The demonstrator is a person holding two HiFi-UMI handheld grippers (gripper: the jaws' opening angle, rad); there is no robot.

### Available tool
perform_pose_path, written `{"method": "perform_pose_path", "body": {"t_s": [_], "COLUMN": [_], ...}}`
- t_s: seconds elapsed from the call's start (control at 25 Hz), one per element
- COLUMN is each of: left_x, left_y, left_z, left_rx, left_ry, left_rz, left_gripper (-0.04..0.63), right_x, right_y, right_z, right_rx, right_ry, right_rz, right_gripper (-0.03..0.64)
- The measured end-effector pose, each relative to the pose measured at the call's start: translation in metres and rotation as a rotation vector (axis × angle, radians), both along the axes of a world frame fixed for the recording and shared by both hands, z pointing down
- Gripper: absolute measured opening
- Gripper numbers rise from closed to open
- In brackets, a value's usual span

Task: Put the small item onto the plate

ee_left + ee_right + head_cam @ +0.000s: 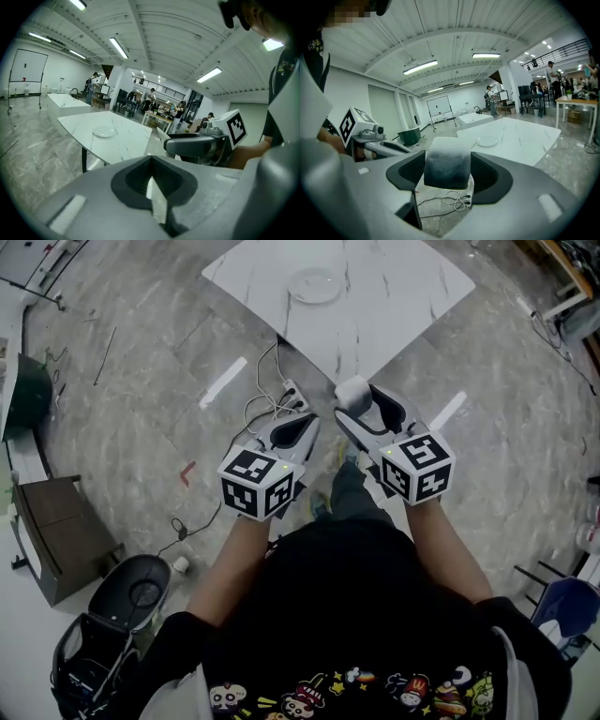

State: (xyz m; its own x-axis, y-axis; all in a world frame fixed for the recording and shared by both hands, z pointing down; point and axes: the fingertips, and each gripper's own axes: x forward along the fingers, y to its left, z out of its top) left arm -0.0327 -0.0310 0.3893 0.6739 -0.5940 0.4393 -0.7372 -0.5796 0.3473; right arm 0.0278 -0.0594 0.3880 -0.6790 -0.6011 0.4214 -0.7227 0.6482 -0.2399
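- Tools sit side by side in front of your chest, over the grey marbled floor [141,427] and short of the bench [403,296].
- Your right tool [361,401] is clamped on the small grey block [353,393]. Its two dark pads press against the block's left and right sides, and the jaws stand apart by the block's width.
- In the right gripper view, the same tool [446,169] shows the block [446,161] upright between the pads. It is pale and frosted on top, and darker toward the bottom.
- Your left tool [300,420] holds nothing. In the left gripper view its jaws [151,185] are drawn together, with only a thin pale sliver between them.
- The plate [315,285] is round and lies flat on the white veined bench, well ahead of both tools and nearer the bench's far side.
- From your left tool the plate [104,132] shows ahead and to the left. From your right tool it [487,140] shows ahead and a little to the right, beyond the block.
- Below the tools, a power strip [292,393] with looped white cables lies on the floor just before the bench's near corner.
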Motion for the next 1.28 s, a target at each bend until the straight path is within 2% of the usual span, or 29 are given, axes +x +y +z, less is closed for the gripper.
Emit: {"method": "perform_pose_path", "body": {"t_s": [0.32, 0.68, 1.0, 1.28], "left_x": [0.011, 0.032, 0.019, -0.001], "left_y": [-0.069, -0.132, -0.172, -0.215], "left_z": [0.017, 0.027, 0.044, 0.071], "left_rx": [-0.057, -0.074, -0.102, -0.151], "left_ry": [-0.020, -0.062, -0.051, -0.031], "left_rz": [-0.071, -0.108, -0.116, -0.070], "left_gripper": [0.000, 0.000, 0.000, 0.000], "right_x": [0.009, 0.021, 0.007, -0.012], "right_y": [-0.078, -0.139, -0.175, -0.221], "right_z": [0.009, 0.022, 0.038, 0.061], "right_rx": [-0.026, -0.042, -0.076, -0.106], "right_ry": [-0.018, -0.023, -0.006, 0.051], "right_rz": [-0.061, -0.143, -0.138, -0.088], "right_gripper": [0.328, 0.328, 0.328, 0.328]}}
